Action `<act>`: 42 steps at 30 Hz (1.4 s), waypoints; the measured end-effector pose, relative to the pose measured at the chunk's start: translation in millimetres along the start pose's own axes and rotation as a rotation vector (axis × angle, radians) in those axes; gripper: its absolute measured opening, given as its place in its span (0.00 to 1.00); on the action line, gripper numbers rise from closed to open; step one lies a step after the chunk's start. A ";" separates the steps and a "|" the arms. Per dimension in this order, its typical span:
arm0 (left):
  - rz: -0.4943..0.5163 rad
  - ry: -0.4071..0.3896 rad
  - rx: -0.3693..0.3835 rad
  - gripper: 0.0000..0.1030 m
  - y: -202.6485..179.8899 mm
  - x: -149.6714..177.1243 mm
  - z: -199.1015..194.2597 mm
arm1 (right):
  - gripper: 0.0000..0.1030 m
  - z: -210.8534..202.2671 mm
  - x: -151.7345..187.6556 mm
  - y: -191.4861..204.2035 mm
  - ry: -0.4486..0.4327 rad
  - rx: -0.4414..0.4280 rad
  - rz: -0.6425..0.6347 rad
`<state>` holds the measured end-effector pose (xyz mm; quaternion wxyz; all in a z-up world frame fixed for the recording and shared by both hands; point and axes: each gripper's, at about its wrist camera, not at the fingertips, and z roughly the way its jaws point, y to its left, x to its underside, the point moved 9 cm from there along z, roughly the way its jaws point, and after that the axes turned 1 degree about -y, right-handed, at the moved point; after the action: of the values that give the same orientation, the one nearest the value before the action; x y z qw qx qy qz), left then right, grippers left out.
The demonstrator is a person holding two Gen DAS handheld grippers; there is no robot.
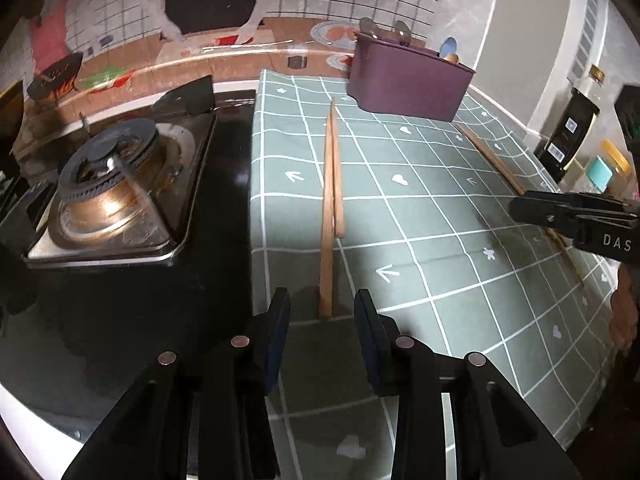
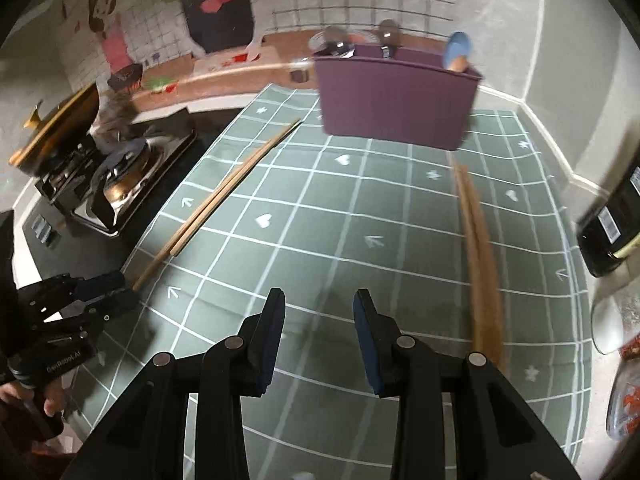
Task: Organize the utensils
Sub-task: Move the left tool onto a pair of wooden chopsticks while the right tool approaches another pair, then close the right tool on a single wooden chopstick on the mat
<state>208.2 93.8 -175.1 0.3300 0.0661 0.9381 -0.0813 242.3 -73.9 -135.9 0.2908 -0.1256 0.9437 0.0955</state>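
A pair of wooden chopsticks (image 1: 332,200) lies on the green checked cloth (image 1: 440,248), pointing toward the purple utensil holder (image 1: 408,80) at the back. Its near end sits between the fingertips of my left gripper (image 1: 322,300), whose pads stand apart from the wood, so the gripper is open. In the right wrist view, that pair of chopsticks (image 2: 224,196) and the left gripper (image 2: 128,289) appear at the left. A second chopstick pair (image 2: 480,248) lies just right of my right gripper (image 2: 320,300), which is open and holds nothing. The purple utensil holder (image 2: 396,100) holds spoons and a blue spatula.
A gas stove (image 1: 112,192) stands left of the cloth. Along the right edge are a dark bottle (image 1: 568,132) and glass jars (image 2: 624,360). The wall runs close behind the holder. The right gripper (image 1: 520,210) reaches in from the right over the second chopstick pair (image 1: 492,160).
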 end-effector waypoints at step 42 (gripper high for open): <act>-0.175 -0.013 0.069 0.07 27.8 -5.1 -25.0 | 0.10 75.4 -23.3 116.8 0.037 -0.048 -0.185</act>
<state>201.9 125.5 -155.6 0.3251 -0.0052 0.9348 -0.1426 266.3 60.5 -171.4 0.2778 -0.2207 0.9308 0.0884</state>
